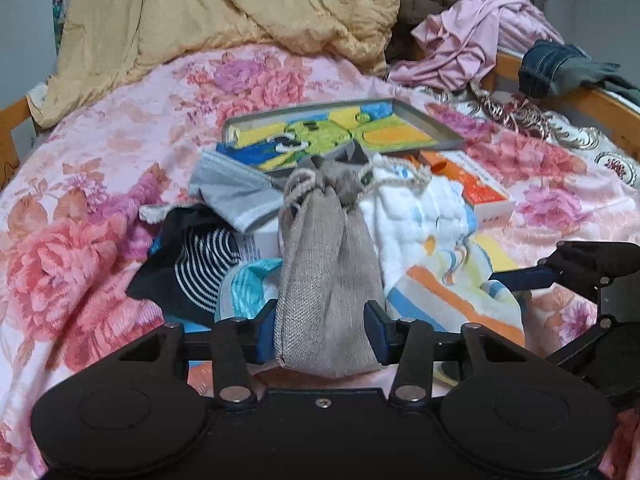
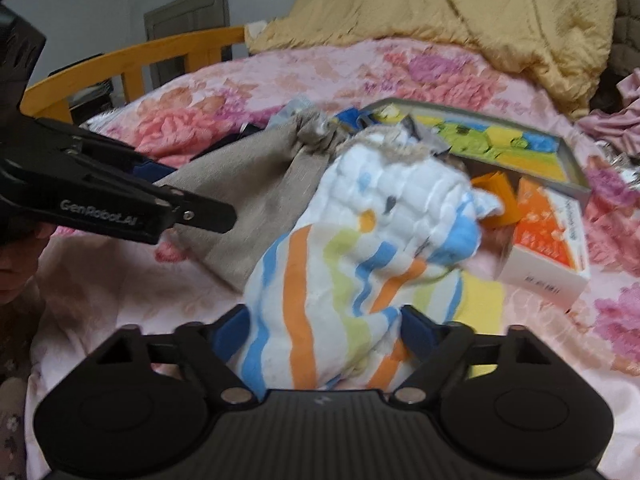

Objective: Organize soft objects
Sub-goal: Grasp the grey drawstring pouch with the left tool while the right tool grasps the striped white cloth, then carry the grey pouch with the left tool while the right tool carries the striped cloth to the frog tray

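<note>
**Both tongs closing on soft goods in the pile**

The left gripper (image 1: 326, 334) sits low centre in the left view, part-open, its blue pads against both sides of the grey pouch (image 1: 324, 264) near its bottom end. The right gripper (image 2: 324, 332), low centre in the right view, is wider, its pads at the flanks of the striped cloth (image 2: 340, 256). Whether either pinch is firm I cannot tell.

Both things lie mid-frame on the floral bedspread (image 1: 100, 168), side by side and touching. The pouch looks light, coarse-woven and limp, with a drawstring neck toward the tray (image 1: 436, 128); the cloth is quilted, puffy and will sag. I judge a hold on bunched fabric safest, since a thin edge would slip out.

Room is tight: socks (image 1: 200, 264) and a grey mask (image 1: 236, 192) crowd the left, an orange box (image 2: 548, 248) the right. Open bedspread lies lower left; the wooden rail (image 2: 132, 56) bounds the upper left.
</note>
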{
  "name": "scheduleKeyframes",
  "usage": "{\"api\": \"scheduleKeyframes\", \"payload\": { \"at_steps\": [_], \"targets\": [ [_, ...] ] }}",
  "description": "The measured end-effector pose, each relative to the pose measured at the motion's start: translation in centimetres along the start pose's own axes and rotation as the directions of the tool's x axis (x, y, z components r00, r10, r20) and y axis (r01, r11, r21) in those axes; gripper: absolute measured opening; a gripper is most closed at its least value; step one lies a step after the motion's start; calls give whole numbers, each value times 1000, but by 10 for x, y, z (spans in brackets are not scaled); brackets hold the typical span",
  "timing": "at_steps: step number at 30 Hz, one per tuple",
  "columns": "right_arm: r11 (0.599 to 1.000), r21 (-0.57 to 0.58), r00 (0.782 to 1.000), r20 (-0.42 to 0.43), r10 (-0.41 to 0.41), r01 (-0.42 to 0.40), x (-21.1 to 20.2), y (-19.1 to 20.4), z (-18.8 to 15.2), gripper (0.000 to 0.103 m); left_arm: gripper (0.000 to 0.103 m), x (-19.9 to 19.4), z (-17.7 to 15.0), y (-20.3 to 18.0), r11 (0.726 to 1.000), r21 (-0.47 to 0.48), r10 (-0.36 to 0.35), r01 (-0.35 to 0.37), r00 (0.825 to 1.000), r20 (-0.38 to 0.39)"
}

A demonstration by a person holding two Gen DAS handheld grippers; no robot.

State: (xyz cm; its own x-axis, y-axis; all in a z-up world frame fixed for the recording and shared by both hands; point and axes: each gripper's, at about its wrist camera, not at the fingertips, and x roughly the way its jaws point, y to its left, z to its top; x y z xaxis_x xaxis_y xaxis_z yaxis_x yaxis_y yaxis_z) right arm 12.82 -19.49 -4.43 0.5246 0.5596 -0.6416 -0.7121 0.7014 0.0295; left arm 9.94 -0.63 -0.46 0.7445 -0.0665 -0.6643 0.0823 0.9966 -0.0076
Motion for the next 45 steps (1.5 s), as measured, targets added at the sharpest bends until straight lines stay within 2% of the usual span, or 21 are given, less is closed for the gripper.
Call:
{"api": "scheduleKeyframes", "payload": {
  "at_steps": [1,2,4,6,8,10,17,22,27,30,37,41,45],
  "targets": [
    [1000,-4,1000,-1,0,0,-1,0,0,59,45,1,0,0,1000,0,2,-2,1000,-7],
    [1000,-3,1000,1,-5,5,-2,-1,-1,55,40,2,0,-1,1000,-1,8,-8,1000,-13],
    [1000,15,1000,2,-10,10,-4,-3,-1,41,31,2,1,-2,1000,-2,17,-17,1000,-21],
    [1000,27,1000,6,-9,9,-5,-4,-1,32,19,0,3,-1,1000,-12,28,-28,999,-34],
    [1000,19,1000,12,-16,15,-8,-2,-2,24,17,-4,3,3,999,-30,26,-27,999,-33],
    [1000,4,1000,16,-26,26,-12,2,-3,21,15,-9,1,6,999,-45,18,-19,999,-28],
    [999,10,999,29,-34,34,-25,7,-6,19,15,-21,-15,-7,999,-4,43,-43,999,12],
    [999,18,997,64,-45,44,-36,9,-5,16,8,-32,-24,-22,997,57,39,-42,998,56],
    [998,-8,991,115,-67,68,-49,15,-5,15,6,-37,-23,-20,1000,17,-3,2,998,61],
    [998,-10,985,157,-65,67,-57,15,-4,15,6,-41,-13,-16,999,5,-32,32,999,33],
    [999,26,970,240,-29,23,-74,9,4,15,5,-68,32,-12,992,89,-87,89,996,-29],
    [1000,28,961,276,-5,-3,-80,9,9,15,5,-81,47,-3,991,9,-131,133,988,-75],
    [999,28,948,318,7,-16,-87,7,19,15,5,-95,55,3,993,-22,-121,119,988,-100]
  ]
}}
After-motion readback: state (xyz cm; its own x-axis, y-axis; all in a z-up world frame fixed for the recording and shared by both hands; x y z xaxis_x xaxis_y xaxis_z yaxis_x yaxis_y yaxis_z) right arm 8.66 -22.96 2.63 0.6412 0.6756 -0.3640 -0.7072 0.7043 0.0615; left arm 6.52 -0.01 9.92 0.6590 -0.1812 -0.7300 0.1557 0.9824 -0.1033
